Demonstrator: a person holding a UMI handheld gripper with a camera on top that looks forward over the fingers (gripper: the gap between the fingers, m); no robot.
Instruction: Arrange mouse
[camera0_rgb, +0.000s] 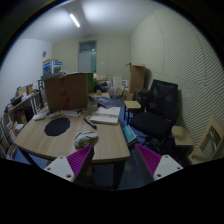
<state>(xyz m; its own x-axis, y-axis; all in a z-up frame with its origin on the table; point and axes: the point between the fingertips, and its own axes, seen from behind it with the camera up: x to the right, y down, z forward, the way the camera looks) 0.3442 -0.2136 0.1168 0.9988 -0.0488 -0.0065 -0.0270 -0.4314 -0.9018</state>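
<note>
A round wooden table (105, 145) stands ahead of and below my gripper (114, 160). A dark oval mouse pad (57, 126) lies on its left part. A small pale rounded thing (85, 139), perhaps the mouse, sits near the table's front edge, just beyond my left finger (80, 158). I cannot tell its shape for sure. My fingers are spread wide apart, with the magenta pads showing, and nothing is between them. The right finger (148, 158) hangs over the floor beside the table.
A large cardboard box (66, 92) stands on the table's far side, with papers (103, 116) to its right. A black office chair (158, 108) stands right of the table. Shelves (20, 105) line the left wall. Another box (137, 76) is at the back.
</note>
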